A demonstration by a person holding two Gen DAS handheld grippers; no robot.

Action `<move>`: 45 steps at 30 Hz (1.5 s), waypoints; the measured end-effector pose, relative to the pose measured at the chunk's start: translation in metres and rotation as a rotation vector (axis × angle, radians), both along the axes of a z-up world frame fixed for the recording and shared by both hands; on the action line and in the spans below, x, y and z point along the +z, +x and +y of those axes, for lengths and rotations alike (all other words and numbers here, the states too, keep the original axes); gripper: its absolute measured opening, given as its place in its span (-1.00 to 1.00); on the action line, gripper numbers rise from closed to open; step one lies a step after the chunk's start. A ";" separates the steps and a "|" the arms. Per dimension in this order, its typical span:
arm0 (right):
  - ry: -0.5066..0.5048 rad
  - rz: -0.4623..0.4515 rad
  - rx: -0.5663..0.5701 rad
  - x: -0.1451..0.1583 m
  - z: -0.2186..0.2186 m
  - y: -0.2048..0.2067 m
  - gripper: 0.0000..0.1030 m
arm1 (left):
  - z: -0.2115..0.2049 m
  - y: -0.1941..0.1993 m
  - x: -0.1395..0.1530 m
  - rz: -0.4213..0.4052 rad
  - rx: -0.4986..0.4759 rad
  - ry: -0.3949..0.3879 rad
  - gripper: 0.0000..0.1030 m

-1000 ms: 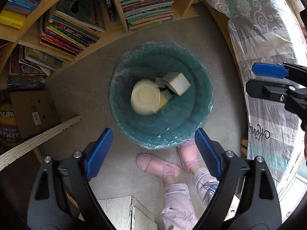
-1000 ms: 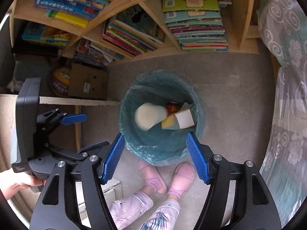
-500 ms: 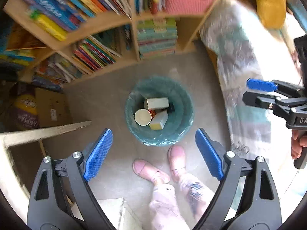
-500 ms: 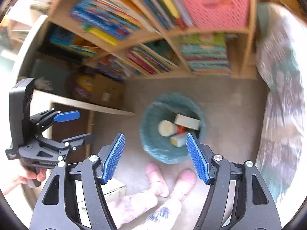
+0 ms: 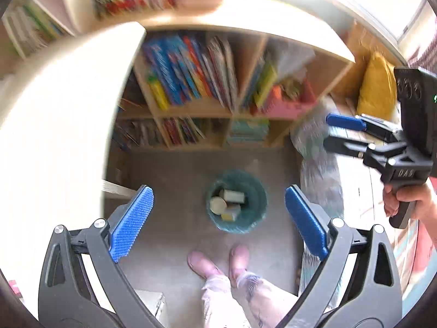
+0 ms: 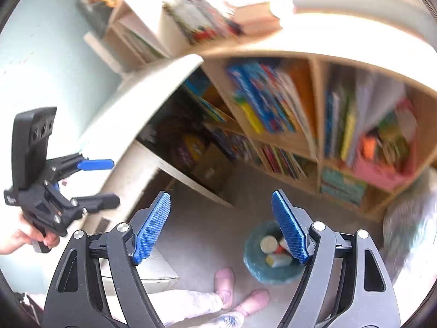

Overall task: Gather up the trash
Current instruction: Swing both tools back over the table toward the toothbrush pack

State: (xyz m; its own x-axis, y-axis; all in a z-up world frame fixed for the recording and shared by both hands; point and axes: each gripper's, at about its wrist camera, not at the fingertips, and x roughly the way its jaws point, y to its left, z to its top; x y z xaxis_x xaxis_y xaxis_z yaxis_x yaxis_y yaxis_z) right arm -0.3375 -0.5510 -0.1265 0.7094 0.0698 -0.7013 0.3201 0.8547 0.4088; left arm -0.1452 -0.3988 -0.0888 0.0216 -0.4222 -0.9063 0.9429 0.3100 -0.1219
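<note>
Both grippers have risen since a second ago, so the teal bin [image 5: 237,205] now appears smaller and farther below. My left gripper [image 5: 218,224] and right gripper [image 6: 221,228] have just been opening; both stand spread with nothing between the pads. Trash (a cup, cartons) lies inside the bin on the grey floor [image 5: 174,180], near my pink slippers [image 5: 202,265]. Behind stands a wooden bookshelf [image 5: 191,114]; a white tabletop [image 5: 60,125] fills the left.

Both wrist cameras look steeply down from well above the floor [image 5: 174,180] — each along its own blue fingers. Both views share the teal bin [image 5: 236,205], the bookshelf [image 6: 314,136] and the person's pink slippers [image 6: 225,281] — each also catching the other gripper.
</note>
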 end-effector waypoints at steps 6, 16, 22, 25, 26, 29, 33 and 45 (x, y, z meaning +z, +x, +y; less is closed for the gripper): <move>-0.072 -0.007 0.123 0.051 0.017 0.055 0.50 | 0.036 0.033 0.048 -0.102 0.079 -0.046 0.87; -0.167 -0.043 0.330 0.111 0.070 0.137 0.64 | 0.102 0.107 0.078 -0.155 0.231 -0.022 0.87; -0.181 -0.047 0.417 0.124 0.102 0.178 0.71 | 0.145 0.138 0.090 -0.197 0.325 -0.040 0.87; -0.199 -0.047 0.473 0.127 0.124 0.197 0.71 | 0.166 0.155 0.088 -0.222 0.361 -0.018 0.87; -0.202 -0.047 0.492 0.127 0.132 0.203 0.71 | 0.173 0.160 0.088 -0.225 0.367 -0.014 0.87; -0.211 -0.042 0.542 0.126 0.153 0.223 0.71 | 0.194 0.175 0.089 -0.248 0.393 0.000 0.87; -0.214 -0.032 0.598 0.123 0.176 0.248 0.71 | 0.220 0.191 0.092 -0.277 0.419 0.013 0.87; -0.207 0.039 0.723 0.104 0.244 0.319 0.71 | 0.265 0.249 0.079 -0.288 0.450 0.065 0.87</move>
State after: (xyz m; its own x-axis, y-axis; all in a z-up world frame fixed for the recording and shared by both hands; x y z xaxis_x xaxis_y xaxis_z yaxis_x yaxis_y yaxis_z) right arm -0.0186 -0.3067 -0.0224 0.5115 0.3724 -0.7743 -0.3390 0.9156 0.2164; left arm 0.1033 -0.1340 -0.0098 0.4390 -0.2574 -0.8608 0.7077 0.6894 0.1547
